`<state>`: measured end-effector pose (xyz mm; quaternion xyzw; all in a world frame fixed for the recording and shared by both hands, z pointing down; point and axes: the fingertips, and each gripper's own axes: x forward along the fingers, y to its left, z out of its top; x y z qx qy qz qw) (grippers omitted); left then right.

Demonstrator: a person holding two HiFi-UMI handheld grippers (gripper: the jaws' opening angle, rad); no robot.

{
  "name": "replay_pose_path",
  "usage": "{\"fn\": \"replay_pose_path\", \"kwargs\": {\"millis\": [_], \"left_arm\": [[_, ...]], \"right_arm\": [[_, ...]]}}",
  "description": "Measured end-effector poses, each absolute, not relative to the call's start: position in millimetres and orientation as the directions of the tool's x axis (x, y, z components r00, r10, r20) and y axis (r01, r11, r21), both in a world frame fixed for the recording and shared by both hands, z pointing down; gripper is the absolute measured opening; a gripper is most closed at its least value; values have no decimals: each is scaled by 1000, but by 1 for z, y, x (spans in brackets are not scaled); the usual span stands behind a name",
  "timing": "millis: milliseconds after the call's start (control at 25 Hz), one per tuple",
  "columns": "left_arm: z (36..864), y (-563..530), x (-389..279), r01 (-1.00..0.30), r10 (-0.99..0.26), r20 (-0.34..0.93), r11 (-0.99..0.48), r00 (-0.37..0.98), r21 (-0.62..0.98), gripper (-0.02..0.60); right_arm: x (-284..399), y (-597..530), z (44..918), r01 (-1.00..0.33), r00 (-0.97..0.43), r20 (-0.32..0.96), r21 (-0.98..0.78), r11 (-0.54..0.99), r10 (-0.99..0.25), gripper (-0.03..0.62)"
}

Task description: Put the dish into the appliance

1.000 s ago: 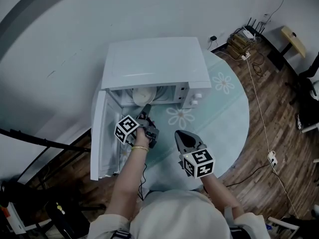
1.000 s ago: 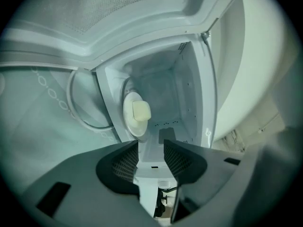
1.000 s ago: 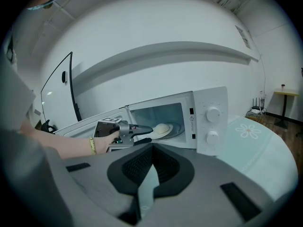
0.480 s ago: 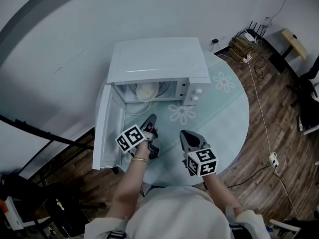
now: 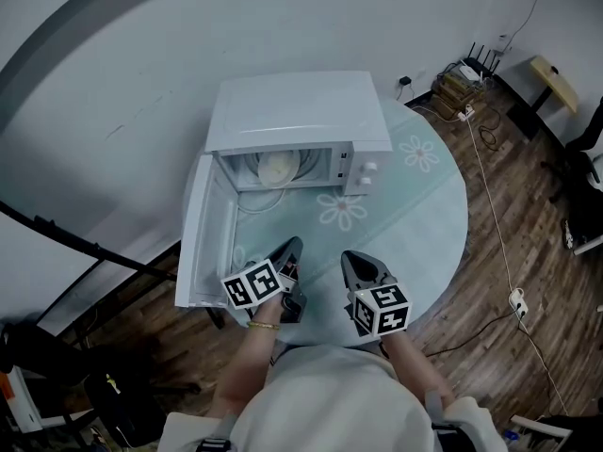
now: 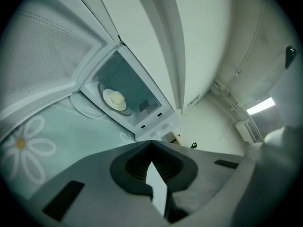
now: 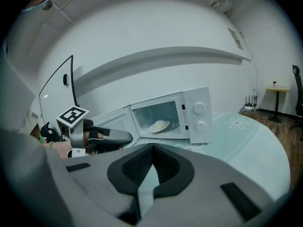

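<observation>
A white microwave [image 5: 301, 111] stands at the back of the round table [image 5: 424, 215], its door [image 5: 203, 238] swung wide open to the left. A cream dish [image 5: 276, 169] lies inside on the turntable, also seen in the left gripper view as the dish [image 6: 115, 99] and in the right gripper view as the dish [image 7: 158, 125]. My left gripper [image 5: 292, 246] is shut and empty, well in front of the opening. My right gripper [image 5: 347, 255] hovers beside it, shut with nothing held. In the right gripper view the left gripper [image 7: 125, 137] points toward the microwave [image 7: 199, 112].
The table carries a teal cloth with daisy prints [image 5: 341, 213]. Its near edge runs just behind both grippers. The open door [image 6: 42, 56] fills the left side. On the wooden floor at right lie cables and a power strip [image 5: 513, 299]; a dark pole [image 5: 85, 248] crosses at left.
My left gripper has drawn back from the microwave's opening toward the person. The dish stays inside. The right gripper has hardly moved.
</observation>
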<state>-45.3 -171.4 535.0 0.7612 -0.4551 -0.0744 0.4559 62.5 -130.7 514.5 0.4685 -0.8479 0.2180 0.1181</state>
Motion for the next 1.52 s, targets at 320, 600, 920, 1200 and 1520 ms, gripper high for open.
{"fn": "replay_pose_path", "kwargs": {"millis": [320, 600, 920, 1200, 1520], "left_arm": [[540, -135, -41, -677, -729, 358, -193, 583, 710, 12], [547, -114, -43, -675, -725, 367, -181, 583, 715, 12], [547, -108, -47, -682, -720, 378, -180, 582, 708, 12], [545, -112, -43, -664, -708, 369, -188, 602, 724, 12], [544, -113, -43, -666, -703, 370, -195, 607, 720, 12]], "right_arm": [[65, -112, 517, -843, -538, 407, -279, 461, -738, 5], [64, -97, 520, -835, -551, 410, -280, 474, -727, 5], [59, -96, 519, -831, -556, 410, -273, 484, -723, 5], [56, -96, 517, -832, -555, 408, -260, 491, -725, 5], [54, -94, 516, -833, -553, 409, -257, 489, -726, 5]]}}
